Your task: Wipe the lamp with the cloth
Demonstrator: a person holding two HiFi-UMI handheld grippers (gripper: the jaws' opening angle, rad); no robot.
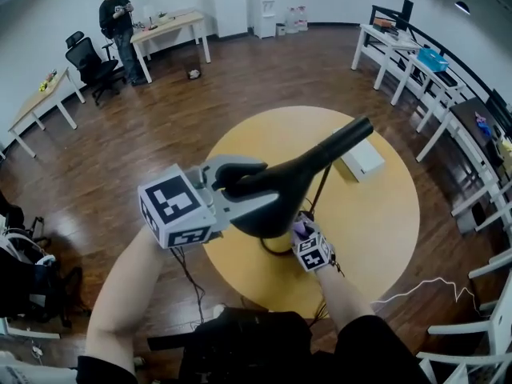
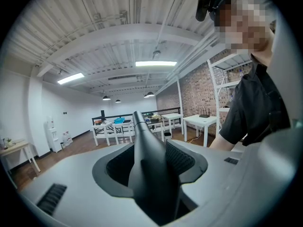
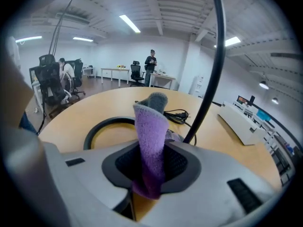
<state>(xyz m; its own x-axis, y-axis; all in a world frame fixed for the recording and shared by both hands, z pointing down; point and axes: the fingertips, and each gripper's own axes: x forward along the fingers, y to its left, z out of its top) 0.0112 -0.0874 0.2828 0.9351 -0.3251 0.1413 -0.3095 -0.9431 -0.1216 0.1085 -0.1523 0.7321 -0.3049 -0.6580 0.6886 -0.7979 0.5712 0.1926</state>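
Status on wiping lamp [image 1: 320, 162]: judging it as set-up stage, no wipe confirmed. Left tongs [image 1: 248, 189]: spread wide around lamp head, raised above counter [image 1: 376, 230]. From left gripper view, gap at one pad, so reads as cradling, not clamping. Right tongs [image 1: 306, 234]: pinched tight on cloth [image 3: 150, 141], purple with grey back, standing up from between the pads. Sits low, just beside stem [image 3: 215, 56] and near ring base [image 3: 102, 129] on counter. Can't see cloth touching any part of lamp.

Done, as far as visible: cloth in grip, lamp head within reach of left tongs. Left to do, as a guess: bring cloth onto head, then stem and base, and rub. Can't judge dirt or already-clean areas from here.

Count:
- 1 lamp
- 1 cloth
- 2 tongs
- 1 round counter in use
- 1 white box [image 1: 362, 158] on it
- 1 cable [image 3: 177, 115] bundled beyond base
- at least 1 person [image 1: 118, 22] far off by a desk
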